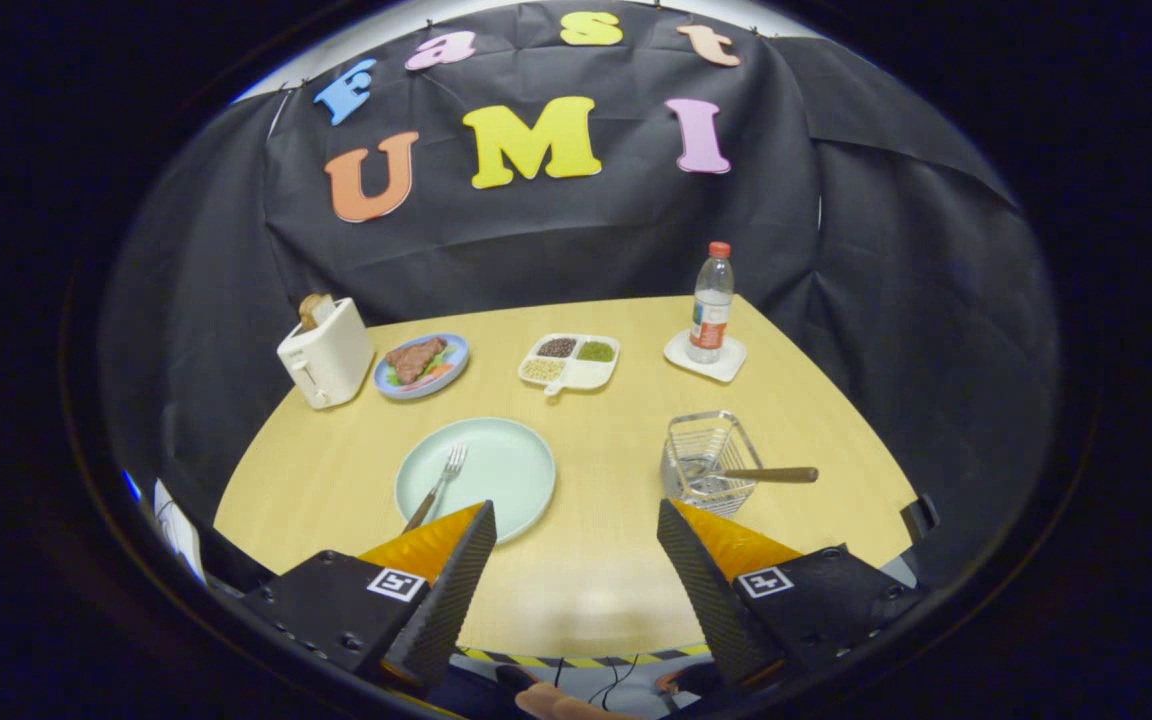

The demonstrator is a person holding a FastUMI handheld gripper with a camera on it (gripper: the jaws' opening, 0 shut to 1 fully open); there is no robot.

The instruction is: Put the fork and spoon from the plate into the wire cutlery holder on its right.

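Wood-handled spoon already lies in the wire cutlery holder, its handle sticking out over the rim, so I judge the task half done. One fork is left on the pale green plate, just ahead of the tool's left finger. Its fingers stand wide apart over the tabletop, holding nothing. One fork, one spoon, one holder.

The plate sits on the counter just ahead of the left side of the tongs, with the fork on it. The wire holder stands to the plate's right, ahead of the right side, and the spoon lies in it.
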